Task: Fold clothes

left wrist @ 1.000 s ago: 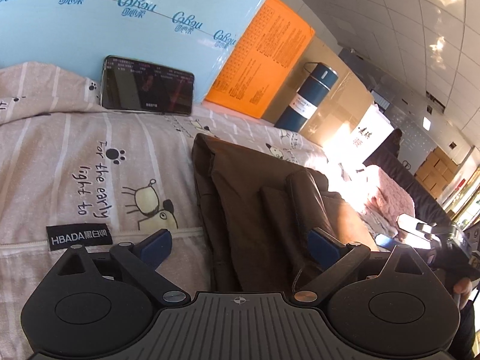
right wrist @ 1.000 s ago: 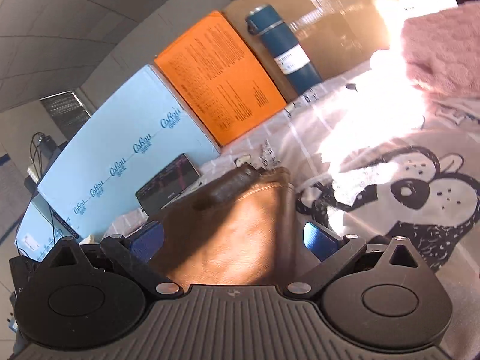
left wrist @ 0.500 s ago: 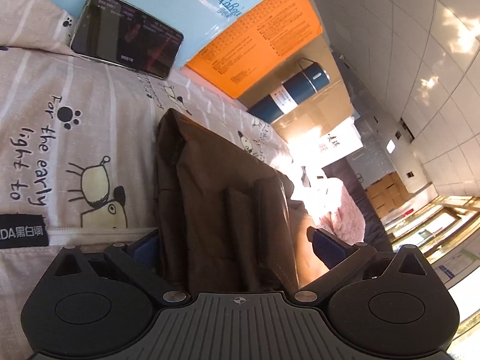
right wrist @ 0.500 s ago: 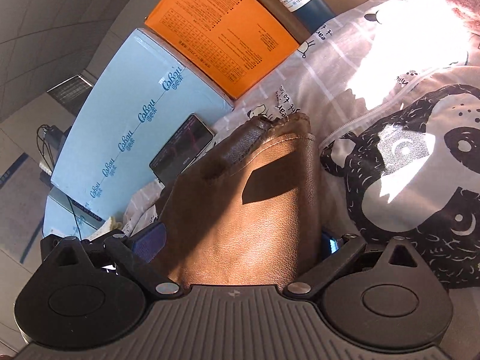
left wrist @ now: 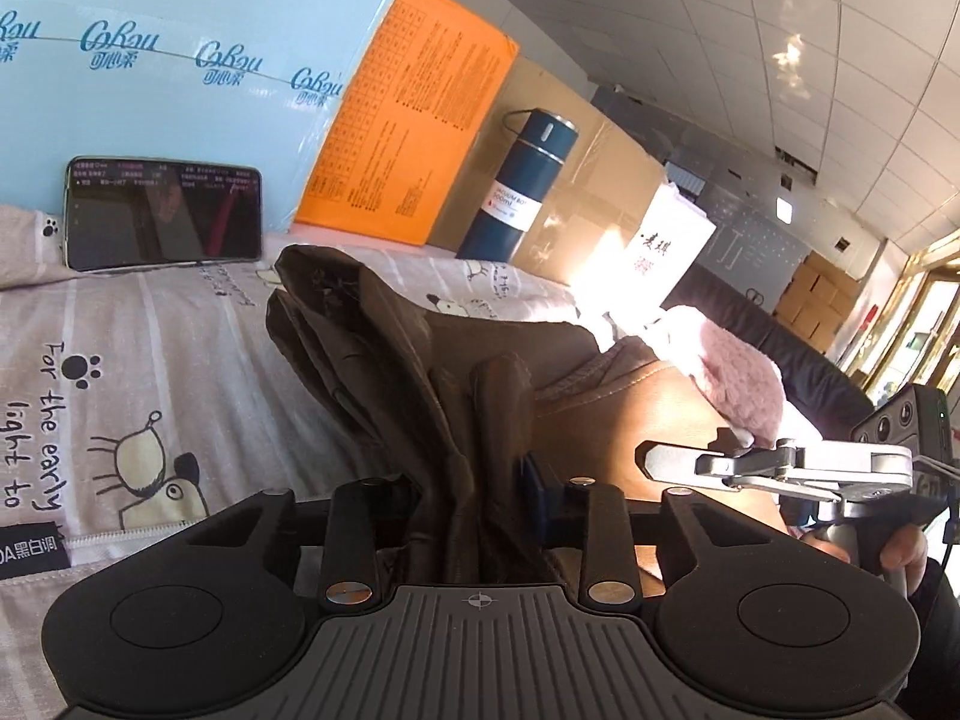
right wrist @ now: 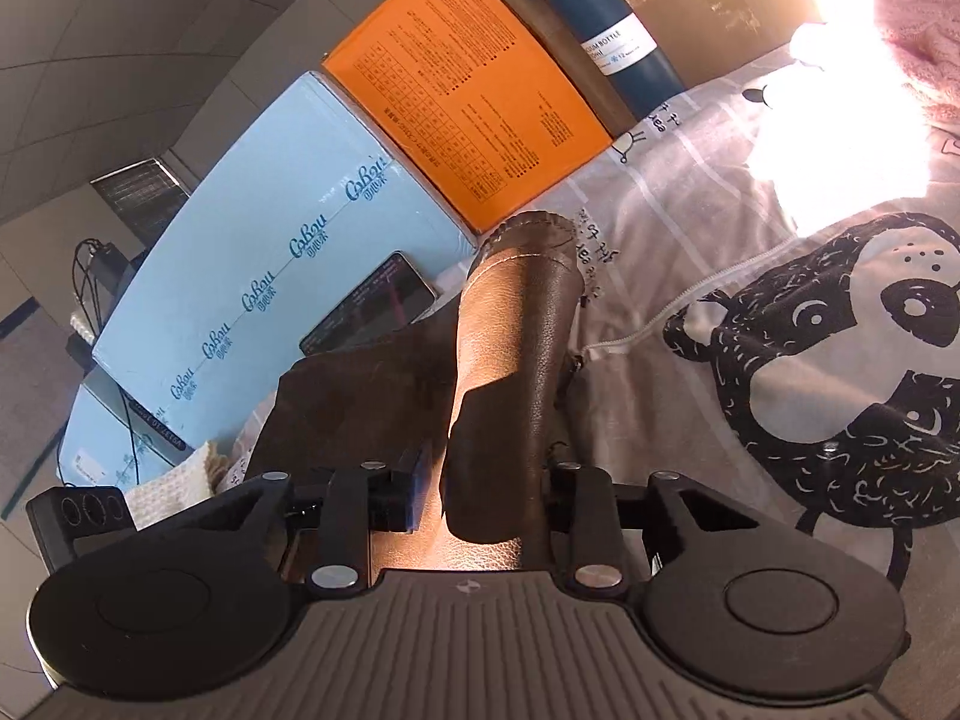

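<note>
Left gripper: the left gripper (left wrist: 474, 495) has its jaws closing on a bunched fold of the brown garment (left wrist: 384, 348); the cloth fills the gap and the blue pad presses on it, so it is grasping the near left edge.
Brown garment, left part: it rises from the jaws and runs away toward the far side, over the printed bed sheet (left wrist: 120, 360), and its far tip stands up near the phone (left wrist: 162, 213).
Long axis: the garment lies lengthwise from near to far, straight ahead of both grippers, so its long axis follows the direction in which the fingers point.
Brown garment, right part: in the right wrist view the garment (right wrist: 516, 348) shows as a narrow lit strip that reaches toward the orange box (right wrist: 468, 90).
Right gripper: the right gripper (right wrist: 486, 495) also has its jaws closing, with the near right edge of the garment between them; it seems to be clenched on this edge.
Nearer hand: both hold the same near end, side by side, the right one just beside the left; neither is nearer to the far end.
Coming move: judging from this, the near end probably must be carried forward over the far end, with both grippers kept level.
</note>
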Action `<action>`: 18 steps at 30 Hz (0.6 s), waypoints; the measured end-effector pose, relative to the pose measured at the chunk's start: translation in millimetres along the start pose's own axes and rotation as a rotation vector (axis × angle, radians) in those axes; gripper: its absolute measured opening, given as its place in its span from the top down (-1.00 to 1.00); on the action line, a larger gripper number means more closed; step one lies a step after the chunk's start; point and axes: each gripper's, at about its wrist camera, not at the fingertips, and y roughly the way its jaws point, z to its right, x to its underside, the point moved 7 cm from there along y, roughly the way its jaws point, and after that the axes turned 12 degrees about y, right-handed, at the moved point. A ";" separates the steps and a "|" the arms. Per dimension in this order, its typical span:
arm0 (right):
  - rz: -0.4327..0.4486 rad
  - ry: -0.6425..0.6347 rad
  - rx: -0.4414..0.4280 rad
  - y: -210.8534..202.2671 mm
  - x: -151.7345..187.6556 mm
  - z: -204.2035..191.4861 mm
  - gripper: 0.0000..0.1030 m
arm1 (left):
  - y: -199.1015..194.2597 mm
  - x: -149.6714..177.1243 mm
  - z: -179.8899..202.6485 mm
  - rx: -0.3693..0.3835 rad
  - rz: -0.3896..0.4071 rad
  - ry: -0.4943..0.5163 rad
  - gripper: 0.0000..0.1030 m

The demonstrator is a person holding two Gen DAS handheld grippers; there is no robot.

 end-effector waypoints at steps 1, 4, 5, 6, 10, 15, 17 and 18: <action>0.002 -0.016 -0.021 -2.6 1.9 -10.4 0.52 | -6.3 -4.0 2.3 0.004 0.016 0.006 0.52; 0.008 -0.064 -0.088 -10.5 7.7 -42.6 0.52 | -32.4 -14.1 7.0 -0.023 0.072 0.052 0.56; 0.010 -0.088 -0.111 -11.1 9.8 -55.8 0.52 | -43.8 -16.6 6.4 -0.041 0.096 0.065 0.57; 0.012 -0.111 -0.135 -11.8 12.0 -69.1 0.52 | -56.7 -19.0 4.5 -0.062 0.123 0.075 0.57; -0.020 -0.170 -0.237 4.0 20.6 -124.7 0.52 | -112.5 -28.0 -11.3 -0.171 0.228 0.080 0.58; -0.073 -0.255 -0.366 42.8 38.1 -205.7 0.52 | -189.3 -34.0 -36.8 -0.388 0.385 0.050 0.59; -0.099 -0.290 -0.415 61.0 51.1 -240.1 0.52 | -221.1 -33.5 -48.3 -0.483 0.460 0.032 0.59; -0.106 -0.314 -0.436 69.9 58.5 -256.4 0.52 | -233.4 -32.9 -53.2 -0.525 0.494 0.027 0.59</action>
